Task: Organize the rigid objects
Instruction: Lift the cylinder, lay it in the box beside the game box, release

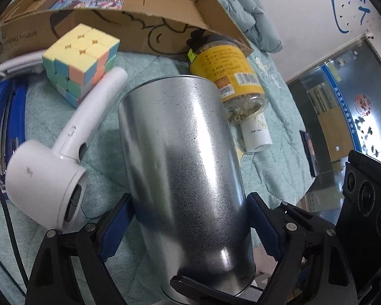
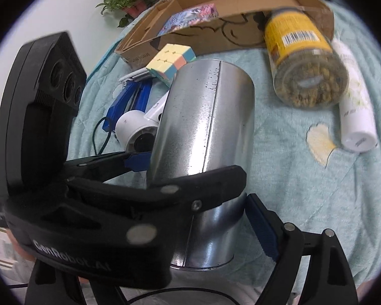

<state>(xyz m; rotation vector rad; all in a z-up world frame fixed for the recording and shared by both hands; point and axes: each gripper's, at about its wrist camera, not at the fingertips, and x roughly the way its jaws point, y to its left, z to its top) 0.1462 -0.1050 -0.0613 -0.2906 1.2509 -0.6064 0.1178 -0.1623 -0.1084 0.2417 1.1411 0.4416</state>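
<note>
A silver metal can (image 1: pixel 190 165) stands tilted over the teal quilt. My left gripper (image 1: pixel 190 211) is shut on it, a blue pad (image 1: pixel 119 223) pressed to each side of its lower half. In the right wrist view the same can (image 2: pixel 210 117) fills the middle, and the left gripper (image 2: pixel 185 170) crosses in front of it. My right gripper (image 2: pixel 198 218) stands open around the can's base. Its right pad (image 2: pixel 263 226) sits just off the metal, and its left finger is hidden behind the left gripper.
On the quilt (image 2: pixel 292 190) lie a pastel puzzle cube (image 1: pixel 81 61), a white hair dryer (image 1: pixel 63 157), a yellow-labelled jar (image 1: pixel 228 76), a white bottle (image 1: pixel 256 134) and a blue object (image 1: pixel 2 127). An open cardboard box (image 1: pixel 114 33) lies behind them.
</note>
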